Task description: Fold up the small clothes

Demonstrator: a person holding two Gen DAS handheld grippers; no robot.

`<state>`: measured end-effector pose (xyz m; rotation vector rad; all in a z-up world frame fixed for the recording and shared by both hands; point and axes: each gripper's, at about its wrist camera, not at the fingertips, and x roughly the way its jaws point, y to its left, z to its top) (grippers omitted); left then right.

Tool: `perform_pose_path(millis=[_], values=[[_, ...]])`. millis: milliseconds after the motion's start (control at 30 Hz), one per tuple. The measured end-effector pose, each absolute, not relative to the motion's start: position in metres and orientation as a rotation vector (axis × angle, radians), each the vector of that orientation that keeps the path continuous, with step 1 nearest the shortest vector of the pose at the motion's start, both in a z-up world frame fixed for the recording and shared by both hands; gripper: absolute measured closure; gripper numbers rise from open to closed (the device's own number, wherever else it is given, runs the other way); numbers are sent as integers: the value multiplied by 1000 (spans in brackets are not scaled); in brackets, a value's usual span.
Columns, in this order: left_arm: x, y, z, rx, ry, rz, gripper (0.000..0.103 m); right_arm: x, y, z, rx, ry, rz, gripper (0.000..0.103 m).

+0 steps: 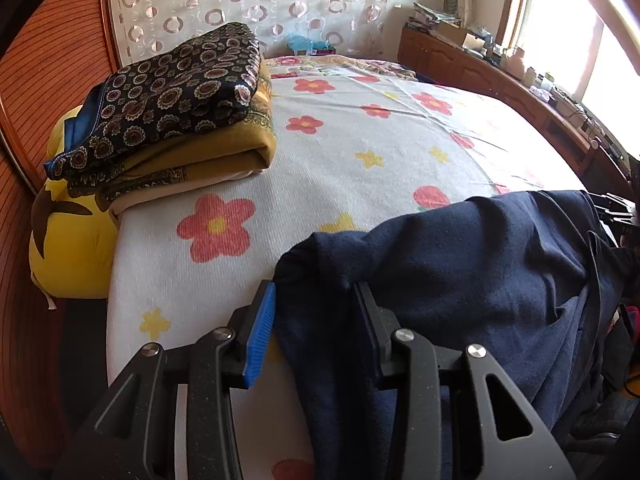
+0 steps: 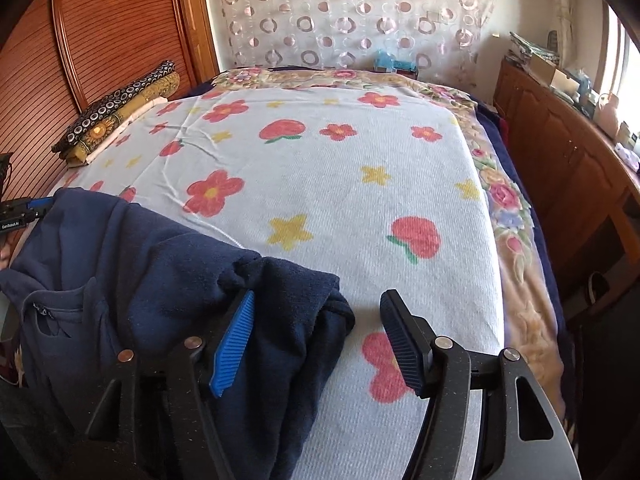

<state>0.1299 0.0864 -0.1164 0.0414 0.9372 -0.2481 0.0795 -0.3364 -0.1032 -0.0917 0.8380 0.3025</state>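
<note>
Navy garment (image 1: 460,280) between left gripper (image 1: 316,320) fingers, beside right gripper (image 2: 320,336)

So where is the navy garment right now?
The navy garment lies bunched at the near edge of the flowered bedsheet, between both tools: right side in the left view, left side in the right view.

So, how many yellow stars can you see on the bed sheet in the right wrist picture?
7: one near the tongs, two at right, four small farther back. The navy garment may hide more.
</note>
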Motion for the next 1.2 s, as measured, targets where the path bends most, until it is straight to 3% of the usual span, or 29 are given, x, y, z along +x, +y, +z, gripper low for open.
perform_pose_path(millis=[67, 133, 167, 200, 233, 267, 333, 467, 833, 1200], values=[[130, 86, -116, 41, 939, -242, 63, 77, -335, -105, -96, 829, 312, 37], [128, 84, -116, 49, 939, -240, 63, 73, -332, -105, -87, 820, 331, 52], [127, 81, -116, 67, 935, -247, 64, 71, -332, -105, -87, 819, 337, 55], [125, 79, -115, 81, 930, -260, 72, 68, -331, -105, -89, 816, 340, 64], [123, 77, -115, 84, 929, -276, 83, 65, -331, -104, -84, 814, 352, 84], [121, 75, -114, 84, 926, -295, 90, 61, -331, -104, -69, 816, 371, 90], [112, 72, -109, 94, 888, -305, 97, 51, -333, -100, -53, 787, 379, 92], [82, 78, -66, -6, 722, -318, 98, 23, -341, -75, 22, 712, 421, 93], [-8, 74, 92, 17, 320, -410, 98, -73, -361, 80, 12, 356, 476, 95], [-51, 113, 220, 54, 12, -331, 98, -153, -394, 225, -57, 35, 446, 95]])
